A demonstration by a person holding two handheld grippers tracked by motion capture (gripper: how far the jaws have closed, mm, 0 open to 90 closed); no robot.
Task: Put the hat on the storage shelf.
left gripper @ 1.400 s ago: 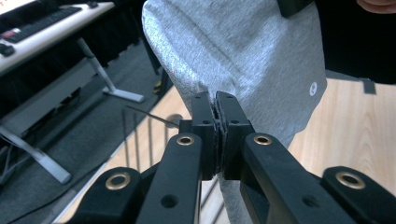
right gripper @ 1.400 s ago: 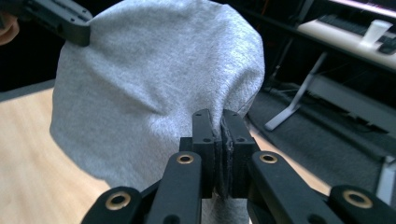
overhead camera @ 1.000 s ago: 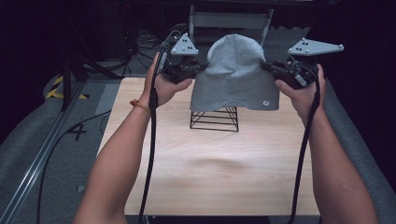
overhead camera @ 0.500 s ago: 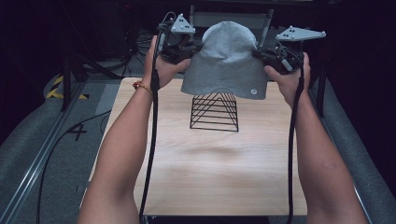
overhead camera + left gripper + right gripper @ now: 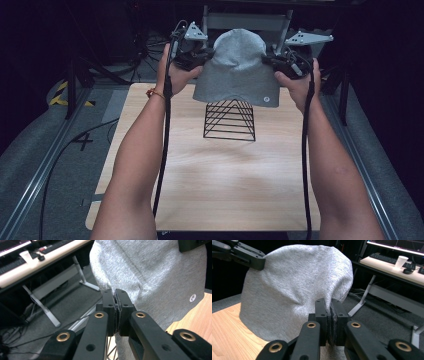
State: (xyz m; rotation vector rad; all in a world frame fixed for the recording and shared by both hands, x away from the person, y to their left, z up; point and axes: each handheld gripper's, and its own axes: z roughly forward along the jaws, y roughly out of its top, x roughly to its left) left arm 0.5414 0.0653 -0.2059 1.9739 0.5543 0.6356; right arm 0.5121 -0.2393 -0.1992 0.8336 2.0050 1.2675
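Fingers (image 5: 110, 305) of the left gripper (image 5: 115, 296) are pressed together on a fold of the grey beanie (image 5: 236, 67), pinching its left edge, and in the high view that gripper (image 5: 196, 56) sits at the hat's left side, above and behind the black wire stand (image 5: 229, 119). The beanie hangs spread between the two grippers, its lower hem just over the stand's peak and apparently clear of it, with a small round white tag (image 5: 268, 99) near the lower right of the front face. At the hat's right side, the right gripper (image 5: 330, 304) has its fingers (image 5: 338, 315) closed on the opposite edge, cloth showing in the seam between them; from above it (image 5: 278, 62) appears level with the left one.

The step in hand looks like settling the hat over the stand, or lifting it free; either way the same care applies. Both grips should stay firm, since each holds only a thin fold that could slip. The hands should move together and keep level, so the opening stays wide and centred over the stand's peak rather than catching a wire. The stand is light and sits unfastened on the wooden desk (image 5: 215, 180), so any snag could tip or drag it; a slow, straight vertical motion is safest.
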